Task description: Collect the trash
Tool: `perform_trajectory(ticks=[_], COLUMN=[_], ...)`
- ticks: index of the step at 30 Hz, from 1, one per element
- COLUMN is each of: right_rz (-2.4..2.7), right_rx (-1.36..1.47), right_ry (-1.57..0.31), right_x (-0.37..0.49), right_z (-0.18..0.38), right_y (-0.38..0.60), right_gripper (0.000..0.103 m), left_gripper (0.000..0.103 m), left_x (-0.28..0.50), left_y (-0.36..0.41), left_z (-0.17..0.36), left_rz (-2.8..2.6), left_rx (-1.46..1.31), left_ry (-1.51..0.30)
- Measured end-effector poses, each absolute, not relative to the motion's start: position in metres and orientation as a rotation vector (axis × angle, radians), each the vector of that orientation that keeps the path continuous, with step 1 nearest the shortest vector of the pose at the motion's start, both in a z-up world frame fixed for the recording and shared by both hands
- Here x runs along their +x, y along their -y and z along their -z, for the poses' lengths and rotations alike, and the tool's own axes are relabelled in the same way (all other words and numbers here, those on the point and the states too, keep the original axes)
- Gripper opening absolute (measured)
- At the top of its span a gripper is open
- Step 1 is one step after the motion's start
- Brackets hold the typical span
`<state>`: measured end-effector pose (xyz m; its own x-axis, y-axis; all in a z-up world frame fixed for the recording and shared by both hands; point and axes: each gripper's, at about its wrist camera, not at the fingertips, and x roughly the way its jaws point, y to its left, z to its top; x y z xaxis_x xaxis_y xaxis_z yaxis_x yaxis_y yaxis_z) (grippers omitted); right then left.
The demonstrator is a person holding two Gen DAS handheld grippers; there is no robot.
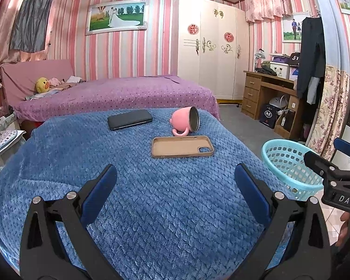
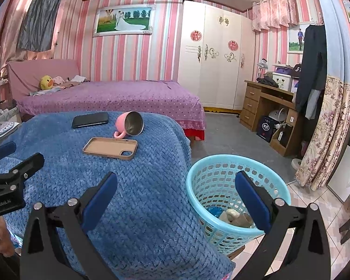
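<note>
- Left gripper (image 1: 175,186): black frame with blue pads, jaws spread wide and holding nothing, hovering over the near part of the blue quilted blanket (image 1: 151,210) that covers the tabletop.
- Right gripper (image 2: 176,190): same build, jaws spread wide and empty, straddling the right edge of the blanket and the light blue perforated plastic basket (image 2: 198,170).
- The basket stands on the floor just beside the tabletop's right side. In the right wrist view several pale crumpled items (image 2: 233,217) and something blue lie at its bottom; what they are cannot be told.
- On the blanket, far side: a black smartphone (image 1: 130,119) lies flat at the left.
- A pink mug with a metal inside (image 1: 185,120) lies tipped on its side to the right of the phone, its mouth facing right and its handle down on the blanket.
- A tan phone case (image 1: 182,146) lies open side up just near of the mug, its far edge almost touching the handle.
- No loose scrap shows on the blanket.
- Beyond the tabletop: a bed with a purple dotted cover (image 1: 119,95), a white wardrobe (image 1: 210,46) and a brown wooden desk (image 1: 263,93) at the far right.
</note>
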<state>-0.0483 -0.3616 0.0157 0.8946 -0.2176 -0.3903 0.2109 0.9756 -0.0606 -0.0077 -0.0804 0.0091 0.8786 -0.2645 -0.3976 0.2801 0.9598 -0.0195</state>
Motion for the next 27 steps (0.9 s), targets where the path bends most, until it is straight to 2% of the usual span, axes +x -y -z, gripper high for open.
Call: perform_trajectory(ticks=[27], right_rz=[0.234], right_rx=[-0.018], right_ry=[-0.407], right_x=[-0.0490], right_z=[-0.0132], right_y=[0.3637], right_gripper=[0.098], left_gripper=[0.097], left_x=[-0.0028], left_y=[0.0796], left_z=[-0.0028], left_rz=[0.286], left_rx=[0.033], left_ry=[-0.426])
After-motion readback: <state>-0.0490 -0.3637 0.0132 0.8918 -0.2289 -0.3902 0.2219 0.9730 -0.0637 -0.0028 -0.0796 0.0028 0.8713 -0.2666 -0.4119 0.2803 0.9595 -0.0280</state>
